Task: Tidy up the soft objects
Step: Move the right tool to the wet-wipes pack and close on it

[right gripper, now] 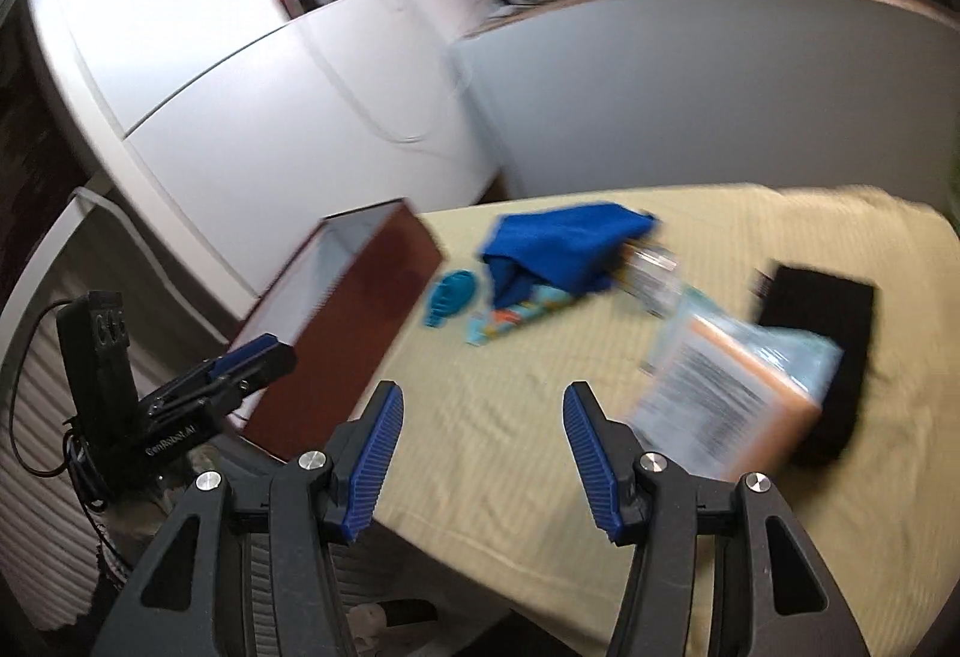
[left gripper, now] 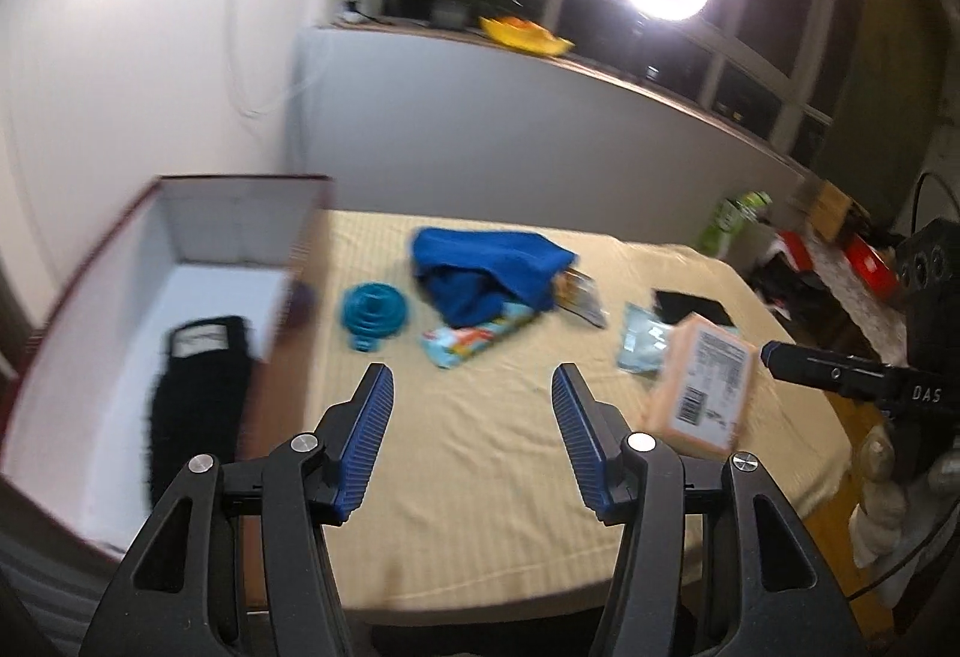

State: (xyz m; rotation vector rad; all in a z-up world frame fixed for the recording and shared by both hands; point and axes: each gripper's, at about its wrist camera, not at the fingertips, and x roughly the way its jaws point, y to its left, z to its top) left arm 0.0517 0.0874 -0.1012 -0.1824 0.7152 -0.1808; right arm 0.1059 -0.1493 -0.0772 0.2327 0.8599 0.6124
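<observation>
Our left gripper (left gripper: pixel 473 387) and right gripper (right gripper: pixel 483 405) gape empty over the bed (left gripper: pixel 480 417); black cloth (left gripper: pixel 198 393) in box (left gripper: pixel 90 267).

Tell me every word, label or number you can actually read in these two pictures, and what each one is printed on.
"DAS": white letters on the black body of the right gripper, seen from the left wrist camera.
"GenRobot.AI": white letters on the black body of the left gripper, seen from the right wrist camera.
Orange packet: printed label and barcode, too blurred to read.
Black cloth in the box: white tag, unreadable.
</observation>
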